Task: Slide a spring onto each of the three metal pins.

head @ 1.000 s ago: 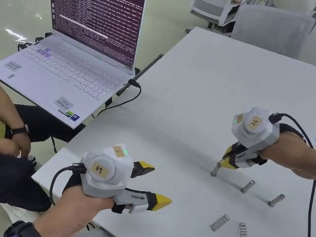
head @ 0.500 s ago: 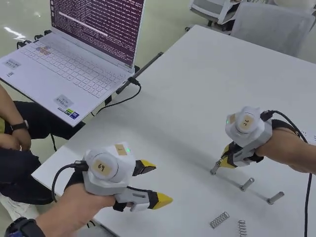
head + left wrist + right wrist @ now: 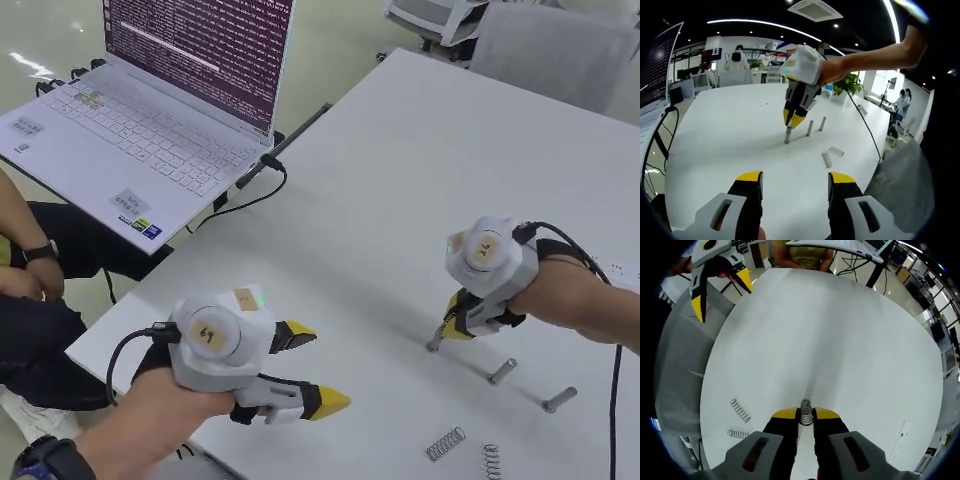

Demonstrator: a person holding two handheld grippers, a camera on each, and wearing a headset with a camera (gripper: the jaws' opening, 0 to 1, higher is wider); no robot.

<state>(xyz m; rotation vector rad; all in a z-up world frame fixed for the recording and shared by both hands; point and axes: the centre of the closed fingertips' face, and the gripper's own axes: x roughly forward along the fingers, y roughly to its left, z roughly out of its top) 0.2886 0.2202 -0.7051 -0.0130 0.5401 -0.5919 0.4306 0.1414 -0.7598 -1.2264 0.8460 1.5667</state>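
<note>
Right gripper (image 3: 452, 328) clamps a small coiled steel spring (image 3: 806, 412) over the end upright metal pin (image 3: 436, 343). Two bare pins (image 3: 502, 371) stand at its 4 o'clock, two loose springs (image 3: 445, 444) at 6. Left gripper (image 3: 318, 368), jaws apart, hovers at 8. A white laptop (image 3: 150, 130) sits at 10.

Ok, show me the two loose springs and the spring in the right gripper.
slanted loose spring (image 3: 445, 443): head view, middle of its coil.
other loose spring (image 3: 492, 461): head view, its middle coils.
held spring (image 3: 806, 412): right gripper view, coil end between the jaws.
</note>
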